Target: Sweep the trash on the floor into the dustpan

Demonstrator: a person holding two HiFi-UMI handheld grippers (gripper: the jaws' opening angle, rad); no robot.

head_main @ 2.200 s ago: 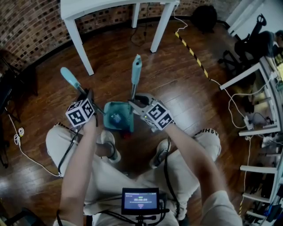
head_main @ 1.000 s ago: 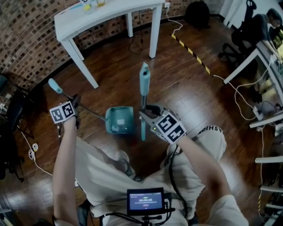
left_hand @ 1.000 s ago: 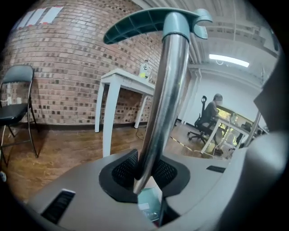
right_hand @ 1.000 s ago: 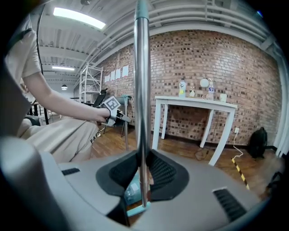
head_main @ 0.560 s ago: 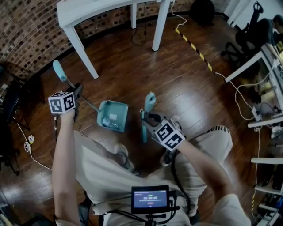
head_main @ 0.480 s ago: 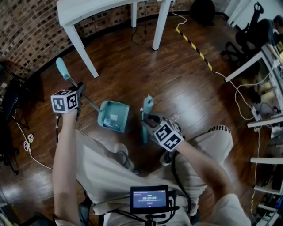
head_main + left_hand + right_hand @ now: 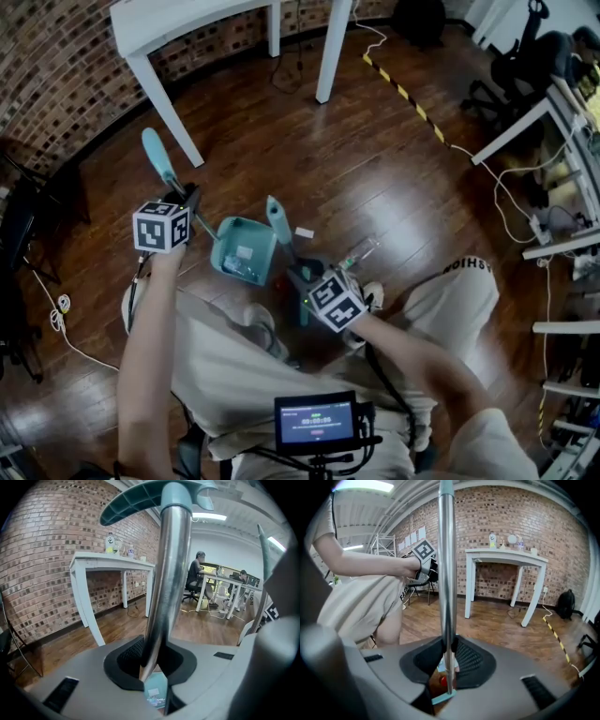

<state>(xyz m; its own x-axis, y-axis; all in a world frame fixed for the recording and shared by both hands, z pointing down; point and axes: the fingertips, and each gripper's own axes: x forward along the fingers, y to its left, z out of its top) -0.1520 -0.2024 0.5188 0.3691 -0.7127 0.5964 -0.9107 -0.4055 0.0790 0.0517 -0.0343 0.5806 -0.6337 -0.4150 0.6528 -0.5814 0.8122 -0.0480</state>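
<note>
Left gripper point(image 7: 190, 204) is clamped tight on the dustpan handle point(image 7: 163, 588), with the teal grip sticking up above it. The dustpan point(image 7: 242, 246) sits on the wood floor point(image 7: 375, 169) with a few bits of trash point(image 7: 246, 266) in it. Just right of it, the right gripper point(image 7: 298, 275) is clenched around the broom pole point(image 7: 448, 573). A white scrap point(image 7: 305, 232) lies on the floor near the pan.

The broom point(image 7: 278, 218) has tilted closer to the dustpan point(image 7: 249, 238).
</note>
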